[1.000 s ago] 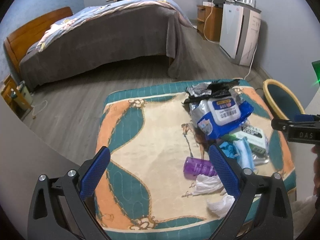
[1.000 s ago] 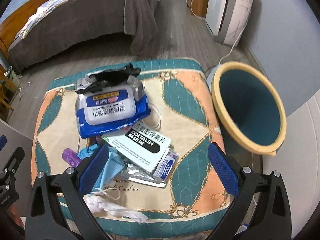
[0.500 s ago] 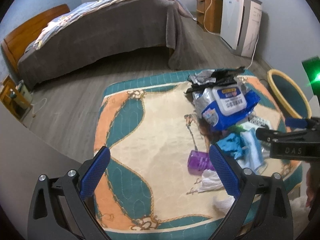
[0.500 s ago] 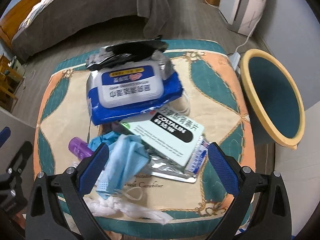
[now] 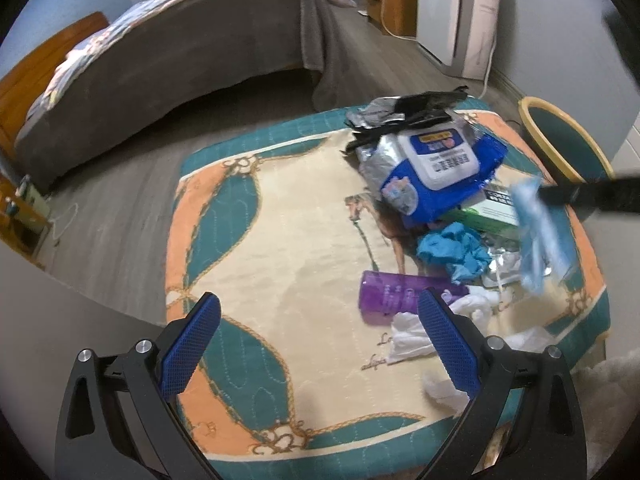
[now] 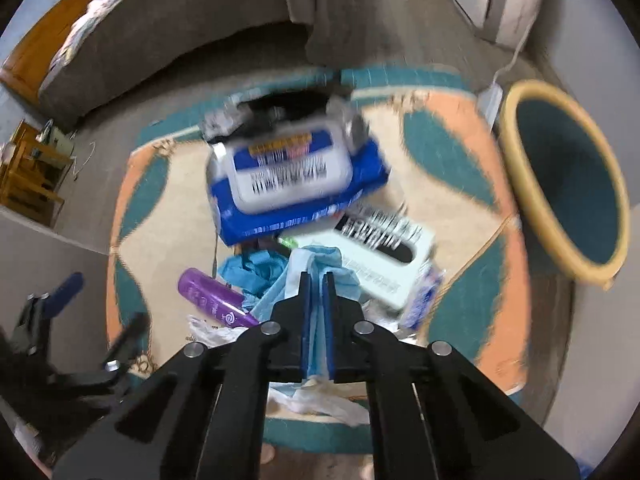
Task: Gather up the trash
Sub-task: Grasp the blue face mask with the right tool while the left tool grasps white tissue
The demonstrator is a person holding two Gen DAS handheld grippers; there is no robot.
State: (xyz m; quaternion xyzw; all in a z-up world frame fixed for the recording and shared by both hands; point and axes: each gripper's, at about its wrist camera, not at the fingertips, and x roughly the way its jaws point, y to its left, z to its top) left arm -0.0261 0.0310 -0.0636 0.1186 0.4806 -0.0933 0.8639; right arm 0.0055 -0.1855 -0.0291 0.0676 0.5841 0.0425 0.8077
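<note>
Bedroom floor carries a patterned mat (image 5: 280, 240) strewn with trash. At its left, the left gripper (image 5: 320, 340) hovers with fingers wide apart, holding nothing. A purple bottle (image 5: 396, 296) lies near its right finger, a blue wipes pack (image 5: 436, 176) beyond. The right gripper (image 6: 317, 280) has its fingers pressed together on a light-blue face mask (image 5: 536, 240), seemingly lifted off the pile, though motion blur hampers certainty. A yellow-rimmed bin (image 6: 532, 200) stands right of the mat.

Little can be read. The green and white box (image 5: 494, 210) shows white letters on a black band that seem to begin "CO", the rest cut off. The wipes pack (image 5: 438, 164) carries a barcode and blurred print. The cursive writing on the mat (image 5: 280, 240) beside the tissues cannot be made out.
</note>
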